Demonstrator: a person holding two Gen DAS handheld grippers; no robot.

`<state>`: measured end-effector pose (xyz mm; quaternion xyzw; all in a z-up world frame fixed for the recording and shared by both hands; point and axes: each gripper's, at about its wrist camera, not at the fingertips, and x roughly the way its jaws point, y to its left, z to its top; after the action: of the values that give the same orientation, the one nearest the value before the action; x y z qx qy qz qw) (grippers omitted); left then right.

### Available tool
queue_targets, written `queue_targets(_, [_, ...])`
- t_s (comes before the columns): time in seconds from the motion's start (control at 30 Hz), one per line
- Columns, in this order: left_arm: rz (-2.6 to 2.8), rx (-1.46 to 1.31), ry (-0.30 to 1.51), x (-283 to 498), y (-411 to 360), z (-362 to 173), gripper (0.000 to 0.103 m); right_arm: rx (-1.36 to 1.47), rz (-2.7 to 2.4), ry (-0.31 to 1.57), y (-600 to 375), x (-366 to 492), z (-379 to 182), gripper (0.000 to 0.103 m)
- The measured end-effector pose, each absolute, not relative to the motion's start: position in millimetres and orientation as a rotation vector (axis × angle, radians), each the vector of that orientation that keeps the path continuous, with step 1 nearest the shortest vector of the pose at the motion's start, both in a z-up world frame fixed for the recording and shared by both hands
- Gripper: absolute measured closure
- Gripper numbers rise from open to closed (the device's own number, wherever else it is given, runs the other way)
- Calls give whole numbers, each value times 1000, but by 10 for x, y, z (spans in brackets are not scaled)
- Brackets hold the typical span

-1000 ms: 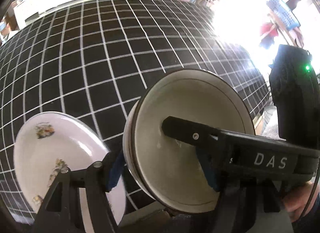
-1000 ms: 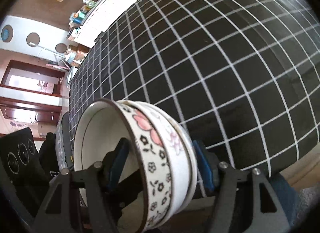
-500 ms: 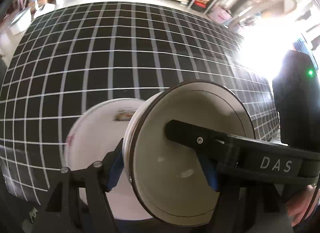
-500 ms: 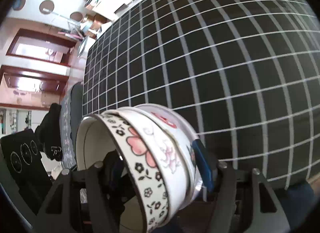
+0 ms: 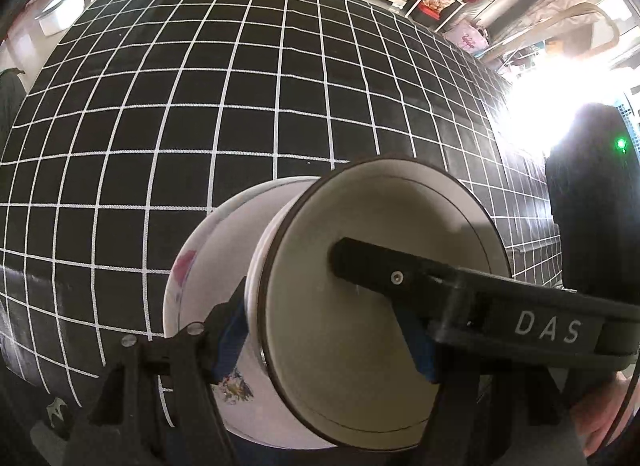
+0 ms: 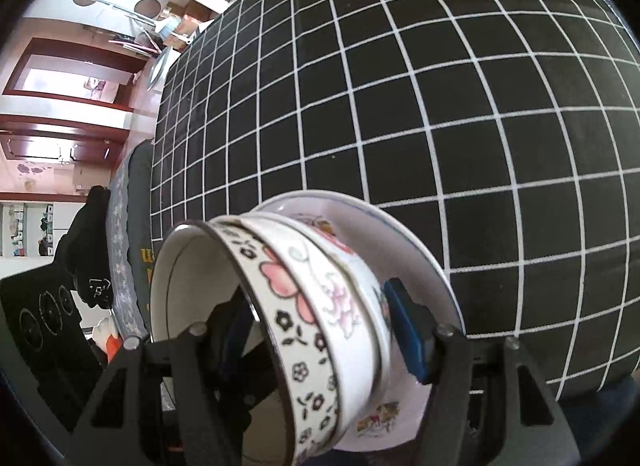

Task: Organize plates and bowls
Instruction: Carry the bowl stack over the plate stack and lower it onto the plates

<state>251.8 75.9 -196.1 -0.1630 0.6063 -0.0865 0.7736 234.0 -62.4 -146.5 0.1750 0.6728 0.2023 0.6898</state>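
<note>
Bowls (image 6: 320, 306) clamped by both tongs, over plate (image 6: 416, 258).

plate (image 5: 192, 290) mostly hidden behind stacked bowls (image 5: 376, 290), window area blown out, hand (image 5: 608, 418) cropped at edge

We see our left gripper (image 5: 326, 340) as matte black printed plastic with blue finger pads (image 5: 230, 340) and silver screw heads, our right gripper (image 6: 320, 340) built the same — white "DAS" lettering on its arm, a green light on its dark body.
</note>
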Motion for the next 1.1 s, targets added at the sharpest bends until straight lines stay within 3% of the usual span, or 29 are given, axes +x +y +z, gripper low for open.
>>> queue_targets(1.1, [-142,-391,1234,1944,1321,-1737,37,407,484,1417,-828,2139,-1425,35])
